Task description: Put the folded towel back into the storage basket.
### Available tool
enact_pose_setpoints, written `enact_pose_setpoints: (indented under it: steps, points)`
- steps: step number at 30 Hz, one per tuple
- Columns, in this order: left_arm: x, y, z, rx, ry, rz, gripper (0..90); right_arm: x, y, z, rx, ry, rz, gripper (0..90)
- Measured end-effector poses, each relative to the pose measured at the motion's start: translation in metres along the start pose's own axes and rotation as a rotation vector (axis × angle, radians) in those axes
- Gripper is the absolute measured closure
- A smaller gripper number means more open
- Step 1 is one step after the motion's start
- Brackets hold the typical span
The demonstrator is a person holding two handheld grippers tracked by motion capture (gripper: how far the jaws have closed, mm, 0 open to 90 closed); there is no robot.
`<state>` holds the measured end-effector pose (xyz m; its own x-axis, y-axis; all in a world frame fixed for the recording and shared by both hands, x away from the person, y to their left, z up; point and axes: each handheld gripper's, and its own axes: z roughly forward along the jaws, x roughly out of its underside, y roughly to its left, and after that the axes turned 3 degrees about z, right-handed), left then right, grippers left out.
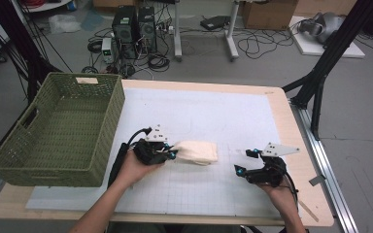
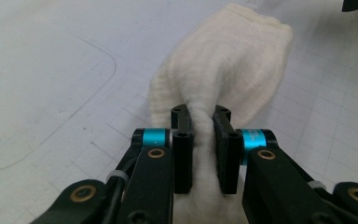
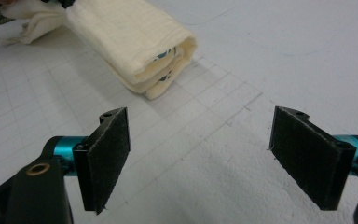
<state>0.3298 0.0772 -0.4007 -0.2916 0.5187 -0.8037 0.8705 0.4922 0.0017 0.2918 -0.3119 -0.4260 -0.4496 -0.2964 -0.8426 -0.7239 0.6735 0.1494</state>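
A cream folded cloth (image 1: 197, 152) lies rolled up on the white gridded mat (image 1: 209, 121) near the table's middle. My left gripper (image 1: 171, 151) is shut on the cloth's left end; in the left gripper view its pads pinch a bunched ridge of the cloth (image 2: 223, 70). My right gripper (image 1: 246, 161) rests low over the mat to the right of the cloth, jaws wide open with nothing between them. In the right gripper view the cloth (image 3: 130, 42) lies ahead and to the left, its folded layers facing me.
A green woven basket (image 1: 58, 127) stands at the table's left edge, beside the mat. The wooden table edge (image 1: 298, 145) runs along the right. Cables, computer towers and stands sit on the floor beyond the table.
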Motion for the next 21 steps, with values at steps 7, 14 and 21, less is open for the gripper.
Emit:
enact_pose_setpoints:
  steps: [7,14,21]
  points:
    - [0.0,0.0,0.0,-0.002,0.003,0.003,79.9,0.0,0.0,0.0,0.0,-0.002,0.001,19.1]
    - [-0.001,-0.001,-0.001,-0.002,-0.005,0.006,79.9,0.0,0.0,0.0,0.0,0.0,-0.002,19.0]
    - [-0.007,-0.001,-0.01,-0.01,-0.034,0.005,79.9,0.0,-0.001,-0.001,-0.001,-0.005,0.003,18.8]
